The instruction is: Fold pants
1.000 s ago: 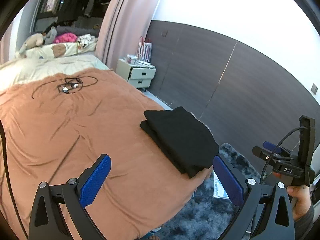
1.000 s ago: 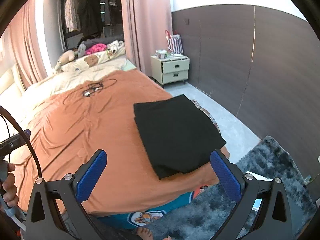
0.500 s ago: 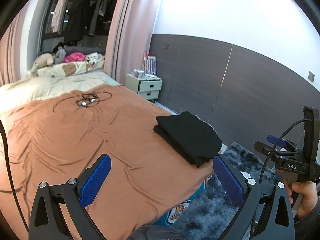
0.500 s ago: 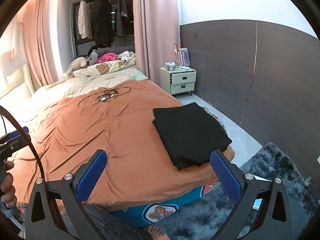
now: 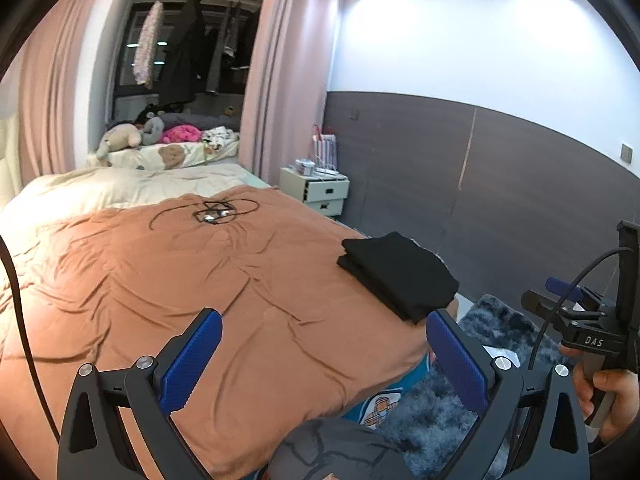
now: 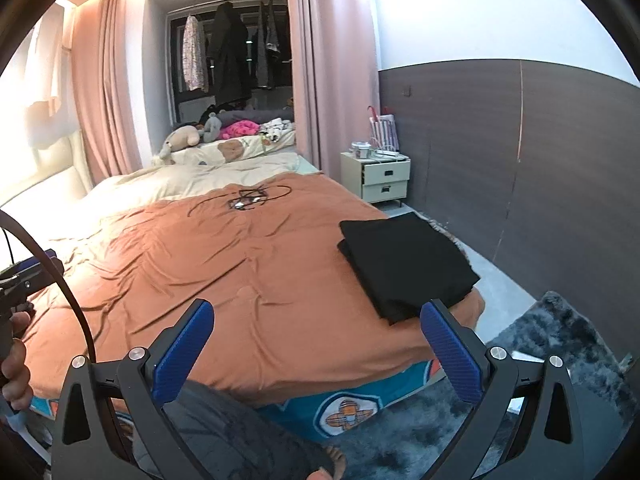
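Bed (image 5: pixel 120 280), orange cover, fills the field ahead of both grippers; cover wrinkled, cream bedding beyond it.
Grey rug (image 6: pixel 560 340) on floor, below and right of the right gripper.
Pants (image 5: pixel 396 272), black, folded to a compact stack, flat on the cover at the bed's right corner. In the left wrist view they lie ahead and right of the left gripper (image 5: pixel 324 356), their near corner just above the right fingertip, apart from it. In the right wrist view pants (image 6: pixel 404 264) lie ahead and right of the right gripper (image 6: pixel 316 344), near corner just beyond the right fingertip; no contact seen.
Left gripper: jaws spread wide, nothing between them.
Right gripper: jaws spread wide, empty; also visible in the left wrist view at far right (image 5: pixel 560 294), hand (image 5: pixel 608 396) on its handle.
Nightstand (image 6: pixel 380 180), pale, far ahead against the dark wall.
Cable (image 5: pixel 208 212), black, coiled on the cover well ahead of both grippers, far from pants.
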A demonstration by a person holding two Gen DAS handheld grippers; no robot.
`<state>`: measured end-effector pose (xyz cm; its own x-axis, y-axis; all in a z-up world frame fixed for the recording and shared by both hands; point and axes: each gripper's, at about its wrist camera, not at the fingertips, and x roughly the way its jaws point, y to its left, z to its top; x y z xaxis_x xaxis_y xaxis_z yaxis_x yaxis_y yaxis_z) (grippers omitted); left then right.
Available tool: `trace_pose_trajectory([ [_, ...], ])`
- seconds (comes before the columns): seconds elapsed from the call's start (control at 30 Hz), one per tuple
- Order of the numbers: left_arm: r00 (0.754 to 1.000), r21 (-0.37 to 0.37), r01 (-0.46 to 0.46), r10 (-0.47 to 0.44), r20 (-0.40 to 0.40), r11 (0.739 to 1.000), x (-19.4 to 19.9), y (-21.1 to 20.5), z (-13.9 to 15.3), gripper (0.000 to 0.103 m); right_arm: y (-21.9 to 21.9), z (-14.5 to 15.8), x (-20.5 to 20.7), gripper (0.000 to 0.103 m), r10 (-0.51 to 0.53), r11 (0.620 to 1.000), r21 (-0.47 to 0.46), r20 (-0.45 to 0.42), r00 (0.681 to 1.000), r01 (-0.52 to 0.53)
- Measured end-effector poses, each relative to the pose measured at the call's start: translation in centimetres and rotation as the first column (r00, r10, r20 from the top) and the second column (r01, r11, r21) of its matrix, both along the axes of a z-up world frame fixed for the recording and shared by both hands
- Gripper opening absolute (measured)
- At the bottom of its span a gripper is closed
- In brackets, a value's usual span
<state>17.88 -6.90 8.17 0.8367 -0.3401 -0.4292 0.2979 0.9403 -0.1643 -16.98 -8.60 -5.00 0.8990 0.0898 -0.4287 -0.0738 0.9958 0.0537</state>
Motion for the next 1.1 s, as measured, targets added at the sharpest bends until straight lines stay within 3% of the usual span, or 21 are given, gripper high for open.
trace_pose_trajectory([
  [0.47,0.987,0.007,-0.151,0.151,0.053,0.988,-5.7,4.5,-1.0,0.103,1.2,-2.1,-2.6,0.103,0.039,0.999,-0.004,0.006,0.999,-0.039],
  [0.77,0.978,0.067,-0.199,0.194,0.070,0.978,-8.6,5.5,-2.0,0.103,3.0,-2.8,-4.6,0.103,0.058,0.998,-0.020,0.009,0.998,-0.058],
  [1.1,0.974,0.061,-0.224,0.222,0.041,0.973,-9.7,6.5,-3.9,0.103,2.8,-3.8,-5.1,0.103,0.060,0.998,0.009,0.001,0.998,-0.060],
])
